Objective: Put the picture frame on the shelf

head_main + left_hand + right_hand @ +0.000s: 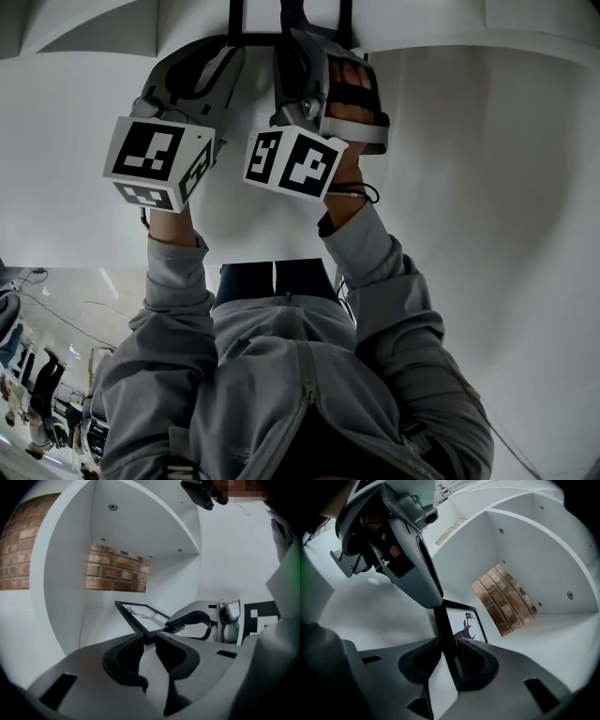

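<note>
The picture frame (140, 616) is black-edged with a dark drawing on white. It hangs tilted inside the white shelf niche (65, 597), above the niche floor. My left gripper (149, 638) is shut on the frame's near corner. My right gripper (449, 641) has the frame's (464, 623) black edge between its jaws, with both pads against it. In the left gripper view the right gripper (169, 626) reaches the frame from the right. In the head view both marker cubes sit high against the white shelf front (487, 187), left gripper (202, 70), right gripper (305, 66); the jaw tips are hidden there.
A brick back wall (117, 573) shows behind the niche, brick again (506, 597) in the right gripper view. The niche floor (553, 639) spreads wide to the right of the frame. My grey sleeves (375, 272) fill the lower head view.
</note>
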### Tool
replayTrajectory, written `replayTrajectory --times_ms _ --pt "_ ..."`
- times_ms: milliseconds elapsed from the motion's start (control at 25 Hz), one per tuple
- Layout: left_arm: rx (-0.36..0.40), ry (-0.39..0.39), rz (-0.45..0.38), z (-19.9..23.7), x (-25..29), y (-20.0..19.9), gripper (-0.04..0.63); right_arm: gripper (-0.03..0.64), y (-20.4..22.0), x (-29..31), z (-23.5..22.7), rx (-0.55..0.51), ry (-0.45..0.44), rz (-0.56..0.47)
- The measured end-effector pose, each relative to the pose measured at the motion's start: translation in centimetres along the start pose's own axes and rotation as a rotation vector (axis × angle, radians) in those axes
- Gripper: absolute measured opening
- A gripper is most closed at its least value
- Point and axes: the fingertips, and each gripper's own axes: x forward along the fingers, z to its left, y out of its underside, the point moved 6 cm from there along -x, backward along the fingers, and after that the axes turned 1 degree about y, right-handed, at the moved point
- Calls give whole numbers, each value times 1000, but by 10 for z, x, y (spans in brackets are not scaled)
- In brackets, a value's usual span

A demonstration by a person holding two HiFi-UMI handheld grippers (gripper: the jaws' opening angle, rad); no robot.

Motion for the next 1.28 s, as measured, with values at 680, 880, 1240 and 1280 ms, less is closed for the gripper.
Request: replayTrajectory --times_ms 680,880,1240,1280 --pt "94 -71 83 -7 -1 40 75 133 10 -17 35 38 -21 -16" --pt "132 -104 101 -1 2 43 75 133 7 -18 36 40 -8 -15" --pt "149 -212 41 -14 -22 22 30 45 -4 -56 10 216 73 -78" --pt "152 -218 28 -18 -27 18 17 39 -5 -61 6 239 78 -86"
